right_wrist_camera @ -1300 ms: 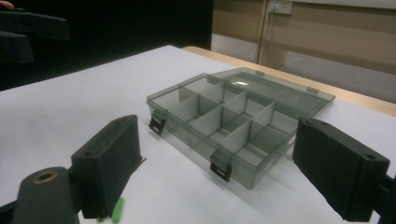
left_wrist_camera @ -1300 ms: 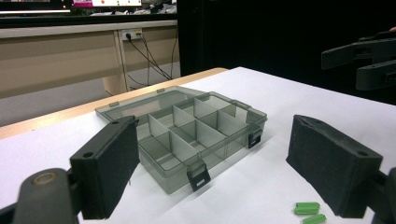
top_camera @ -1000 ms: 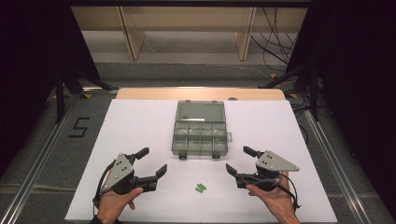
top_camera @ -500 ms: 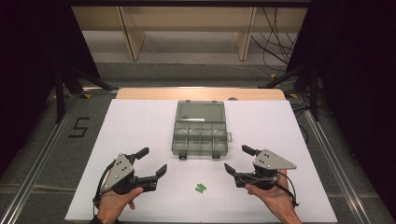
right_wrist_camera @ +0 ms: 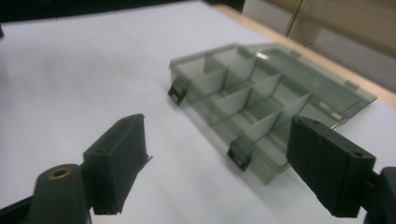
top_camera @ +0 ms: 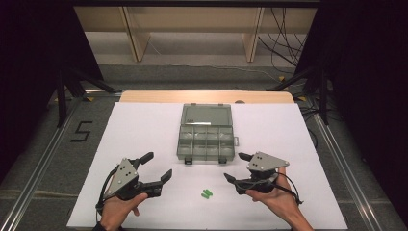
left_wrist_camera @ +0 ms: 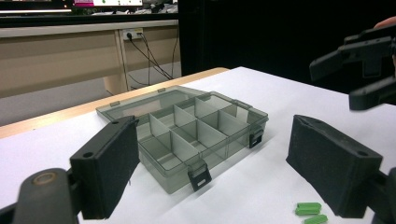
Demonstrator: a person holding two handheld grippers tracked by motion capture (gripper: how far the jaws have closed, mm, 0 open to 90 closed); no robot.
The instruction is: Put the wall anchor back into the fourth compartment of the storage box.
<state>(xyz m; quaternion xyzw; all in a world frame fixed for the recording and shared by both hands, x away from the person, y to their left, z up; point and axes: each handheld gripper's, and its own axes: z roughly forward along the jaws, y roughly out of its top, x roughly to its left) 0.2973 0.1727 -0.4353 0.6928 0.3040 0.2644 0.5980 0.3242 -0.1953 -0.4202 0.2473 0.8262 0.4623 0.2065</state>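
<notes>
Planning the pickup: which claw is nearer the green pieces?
Right, narrowly. The right claw sits just right of the green pieces; the left claw sits farther off, to their left.

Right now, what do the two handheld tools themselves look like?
Both are black, each with two blocky jaws that have flat matte pads. The left tool and the right tool each carry a grey three-cornered plate on top with small dark dots. A thin black cable loops from each tool's back. No sleeves show on the forearms.
</notes>
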